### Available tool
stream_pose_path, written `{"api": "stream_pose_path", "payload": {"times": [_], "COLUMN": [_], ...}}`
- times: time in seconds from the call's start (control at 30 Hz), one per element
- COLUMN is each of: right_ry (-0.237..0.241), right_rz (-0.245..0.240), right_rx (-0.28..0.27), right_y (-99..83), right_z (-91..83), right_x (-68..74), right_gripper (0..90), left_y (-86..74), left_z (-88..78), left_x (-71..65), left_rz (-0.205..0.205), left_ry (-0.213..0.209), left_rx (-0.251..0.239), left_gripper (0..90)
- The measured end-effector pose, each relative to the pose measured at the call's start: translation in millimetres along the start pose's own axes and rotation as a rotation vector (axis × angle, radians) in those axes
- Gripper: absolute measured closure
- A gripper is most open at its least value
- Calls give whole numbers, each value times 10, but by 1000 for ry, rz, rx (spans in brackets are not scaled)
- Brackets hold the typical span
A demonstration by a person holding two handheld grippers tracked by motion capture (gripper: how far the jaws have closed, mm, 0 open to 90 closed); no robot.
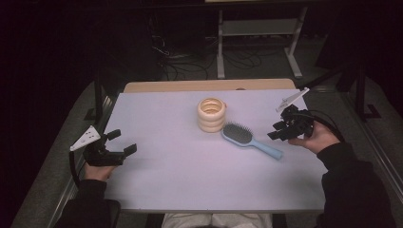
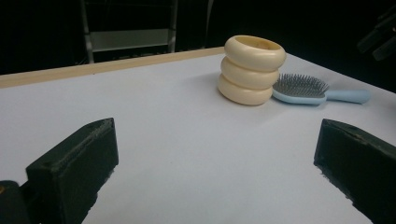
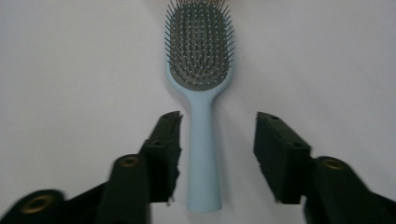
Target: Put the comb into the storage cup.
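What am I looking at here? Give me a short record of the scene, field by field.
Surface: white table
Hairbrush: light blue hairbrush, lying flat with bristles up, handle toward the right hand-held gripper
Ring stack: cream ring stack, upright, just beside the brush head; whether they touch is unclear
Right hand-held gripper: right hand-held gripper, jaws open on either side of the brush handle, pads clear of it
Left hand-held gripper: left hand-held gripper, open, nothing between its jaws, at the table's left edge
Operator: a person in dark sleeves, one gripper in each hand

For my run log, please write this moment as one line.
right tool: open, astride hairbrush handle, not gripping | left tool: open, empty | hairbrush: flat on table
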State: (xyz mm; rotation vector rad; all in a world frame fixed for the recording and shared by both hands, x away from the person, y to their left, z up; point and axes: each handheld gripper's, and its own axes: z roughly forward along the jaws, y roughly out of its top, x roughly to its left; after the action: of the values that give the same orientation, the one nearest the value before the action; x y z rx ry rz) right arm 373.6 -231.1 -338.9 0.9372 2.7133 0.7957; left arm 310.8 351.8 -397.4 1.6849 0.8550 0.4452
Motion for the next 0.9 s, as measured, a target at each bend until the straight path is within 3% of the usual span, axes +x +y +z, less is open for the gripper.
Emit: {"api": "stream_pose_path", "payload": {"times": [0.2, 0.37, 0.9], "right_ry": [-17, 1, 29], "right_rz": [16, 17, -16], "right_rx": [1, 13, 83], "right_y": [26, 45, 80], "right_z": [75, 145, 443], "right_x": [-40, -67, -117], "right_gripper": [236, 9, 0], "left_y": [0, -1, -1], "left_z": [2, 5, 23], "left_x": [0, 3, 15], "left_rz": [-1, -1, -5], "left_ry": [-1, -2, -11], "left_rx": [1, 1, 0], "left_gripper": [0, 0, 0]}}
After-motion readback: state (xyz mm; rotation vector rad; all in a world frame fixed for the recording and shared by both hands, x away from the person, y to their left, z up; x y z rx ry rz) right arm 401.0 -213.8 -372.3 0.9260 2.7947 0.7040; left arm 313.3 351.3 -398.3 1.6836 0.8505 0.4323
